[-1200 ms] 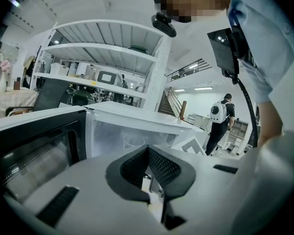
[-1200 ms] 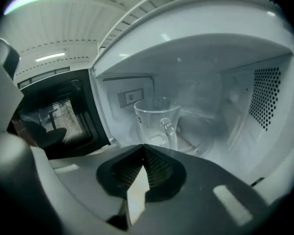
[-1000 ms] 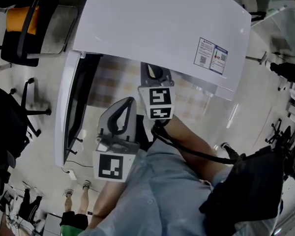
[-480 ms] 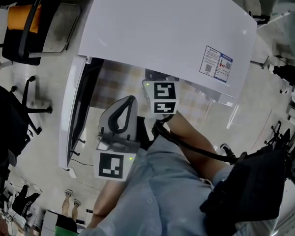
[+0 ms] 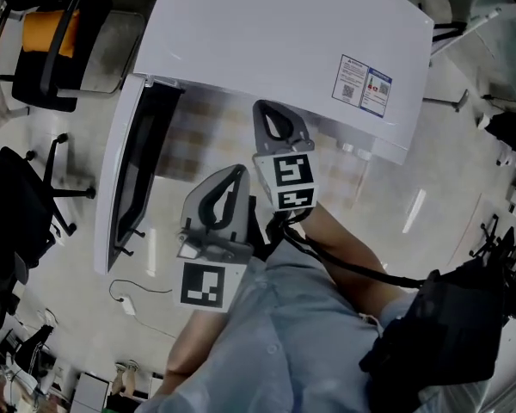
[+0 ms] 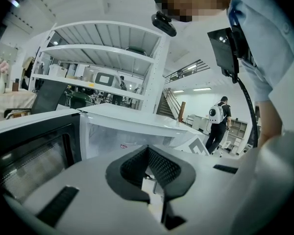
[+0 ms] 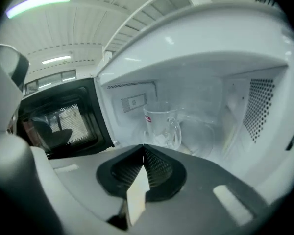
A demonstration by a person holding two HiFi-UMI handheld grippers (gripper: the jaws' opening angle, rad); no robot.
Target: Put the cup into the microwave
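A clear glass cup (image 7: 161, 125) with a handle stands upright inside the white microwave (image 5: 284, 41), on its glass turntable. The microwave's door (image 5: 125, 179) hangs open to the left. My right gripper (image 5: 273, 112) is just in front of the opening, shut with nothing between its pads, and clear of the cup. In the right gripper view its jaws (image 7: 143, 147) meet below the cup. My left gripper (image 5: 236, 173) is beside it, lower left, also shut and empty. From the left gripper view (image 6: 148, 149) I see the microwave's side and the dark door (image 6: 34, 151).
Black office chairs (image 5: 21, 205) and one with an orange back (image 5: 43, 37) stand on the floor to the left. A black bag (image 5: 439, 334) hangs at the lower right. White shelving (image 6: 103, 58) and a walking person with a backpack (image 6: 218, 116) are in the distance.
The right gripper has drawn back from under the microwave's top edge, so its whole tip now shows. The left gripper has shifted slightly right and up. Both stay shut.
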